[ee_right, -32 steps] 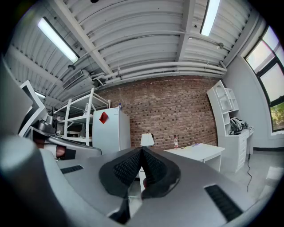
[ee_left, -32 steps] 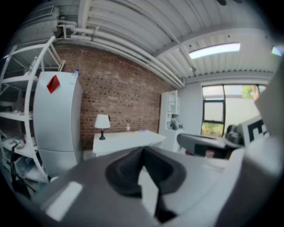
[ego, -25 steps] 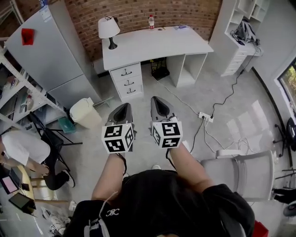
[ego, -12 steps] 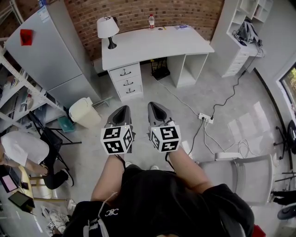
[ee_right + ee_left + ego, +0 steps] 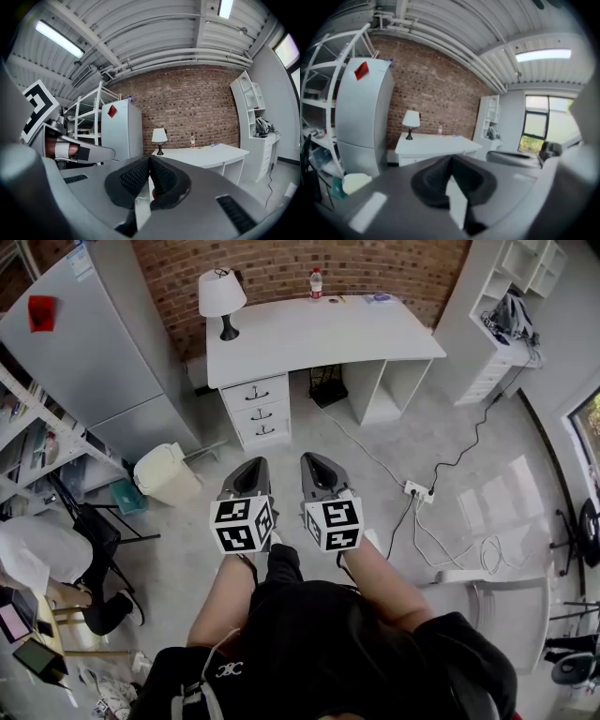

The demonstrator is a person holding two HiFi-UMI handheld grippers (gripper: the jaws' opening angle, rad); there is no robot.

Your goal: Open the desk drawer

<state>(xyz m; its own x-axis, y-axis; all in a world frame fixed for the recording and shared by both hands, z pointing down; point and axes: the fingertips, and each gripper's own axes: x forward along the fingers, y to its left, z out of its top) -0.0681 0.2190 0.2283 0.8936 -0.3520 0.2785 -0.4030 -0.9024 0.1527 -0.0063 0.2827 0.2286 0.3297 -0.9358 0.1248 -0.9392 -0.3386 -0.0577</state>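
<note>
The left gripper (image 5: pixel 251 465) and right gripper (image 5: pixel 315 459) have edged forward, both closed on nothing, while the desk drawer (image 5: pixel 255 388) lies well apart above them at upper centre, nearer the left.

Desk drawers (image 5: pixel 255 409) hidden in both gripper views.

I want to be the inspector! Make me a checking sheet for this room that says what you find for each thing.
Surface: white desk, top mostly bare.
Job's things: three drawers under the desk's lamp end, all shut.
Clutter: lamp and bottle on the desk, small bits by the back edge.
Grippers: left gripper and right gripper both shut, empty, not at the desk yet.
Cables: power strip and loose cables on the floor.
Surroundings: brick wall, fridge, bin, white shelves, chair, a seated person.
</note>
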